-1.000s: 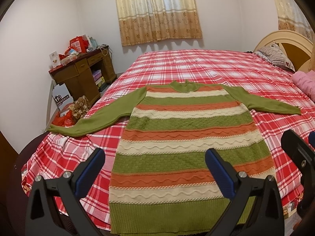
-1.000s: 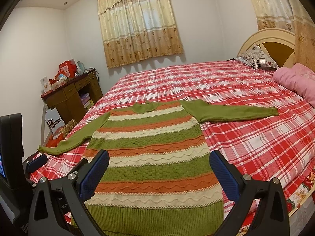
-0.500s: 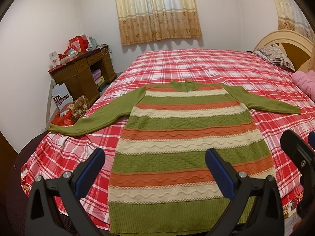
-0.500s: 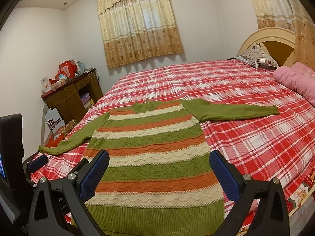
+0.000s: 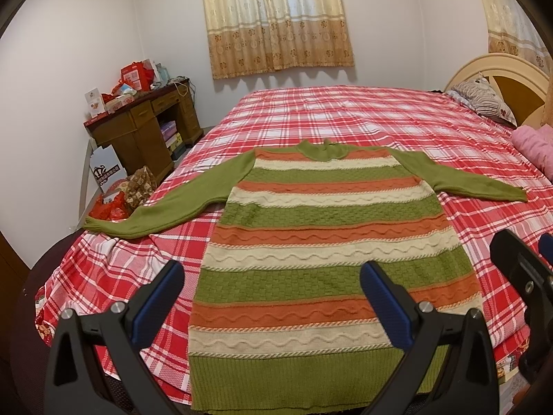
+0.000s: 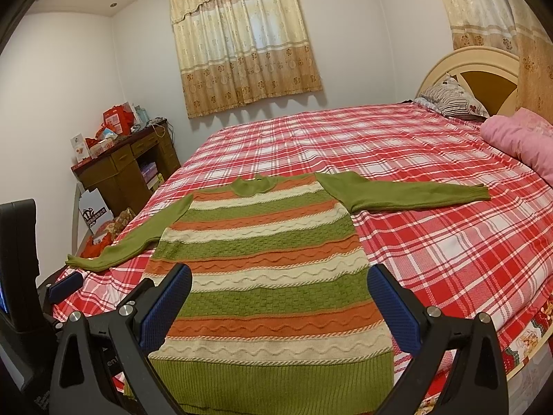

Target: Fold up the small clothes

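Your left gripper [image 5: 273, 297] stands wide apart with nothing between its blue pads [image 5: 387, 306], and it hangs above the near end of the bed, clear of the cloth. Your right gripper [image 6: 280, 302] is spread just as wide and holds nothing either; it sits beside the left one, whose black body shows at the left edge of the right wrist view. In front of both lies the sweater [image 5: 325, 242], flat on the red plaid bedspread [image 5: 345, 117], striped green, orange and cream, with its green ribbed hem nearest you and its collar pointing toward the curtained window [image 6: 242, 41]. Both green sleeves are stretched outward: the left cuff reaches the bed's left edge, and the right cuff points toward the pink blanket [image 6: 518, 141]. A wooden desk [image 5: 138, 135] stands against the wall to the left of the bed.
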A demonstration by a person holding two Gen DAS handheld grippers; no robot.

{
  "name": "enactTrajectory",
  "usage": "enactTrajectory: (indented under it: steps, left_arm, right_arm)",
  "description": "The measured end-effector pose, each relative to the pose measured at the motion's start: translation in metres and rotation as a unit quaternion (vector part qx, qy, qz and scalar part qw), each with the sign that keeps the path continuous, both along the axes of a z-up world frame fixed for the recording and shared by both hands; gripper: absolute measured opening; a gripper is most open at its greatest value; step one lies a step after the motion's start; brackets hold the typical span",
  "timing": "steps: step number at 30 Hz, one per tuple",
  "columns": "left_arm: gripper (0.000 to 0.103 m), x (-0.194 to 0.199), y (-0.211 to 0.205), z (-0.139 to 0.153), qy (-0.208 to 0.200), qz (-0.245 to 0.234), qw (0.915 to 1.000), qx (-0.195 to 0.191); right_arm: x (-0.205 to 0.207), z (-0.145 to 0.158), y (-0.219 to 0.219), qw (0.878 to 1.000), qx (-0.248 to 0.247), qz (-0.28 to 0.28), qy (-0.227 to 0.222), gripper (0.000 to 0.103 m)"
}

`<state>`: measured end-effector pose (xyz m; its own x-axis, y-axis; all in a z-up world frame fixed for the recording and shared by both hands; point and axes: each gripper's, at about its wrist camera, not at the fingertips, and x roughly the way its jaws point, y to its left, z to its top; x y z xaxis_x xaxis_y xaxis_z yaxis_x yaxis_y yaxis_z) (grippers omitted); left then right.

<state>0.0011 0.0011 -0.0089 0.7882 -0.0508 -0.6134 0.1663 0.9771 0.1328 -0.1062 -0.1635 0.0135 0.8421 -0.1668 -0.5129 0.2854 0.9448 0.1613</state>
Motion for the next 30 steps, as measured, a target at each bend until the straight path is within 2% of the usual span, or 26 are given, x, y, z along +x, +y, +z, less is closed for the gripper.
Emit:
enactTrajectory:
  steps: [22,30]
  left_arm:
    - [0.103,0.004,-0.004,-0.006,0.015,-0.003,0.9999,-0.005]
    - [0.103,0.016,0.000,-0.018,0.034,-0.010,0.9993,-0.011]
  right_arm:
    - [0.007,-0.004,-0.005,1.000,0.007,-0.001,0.008,0.102]
    - [0.015,-0.013,-0.018,1.000,0.000,-0.029,0.007,0.102]
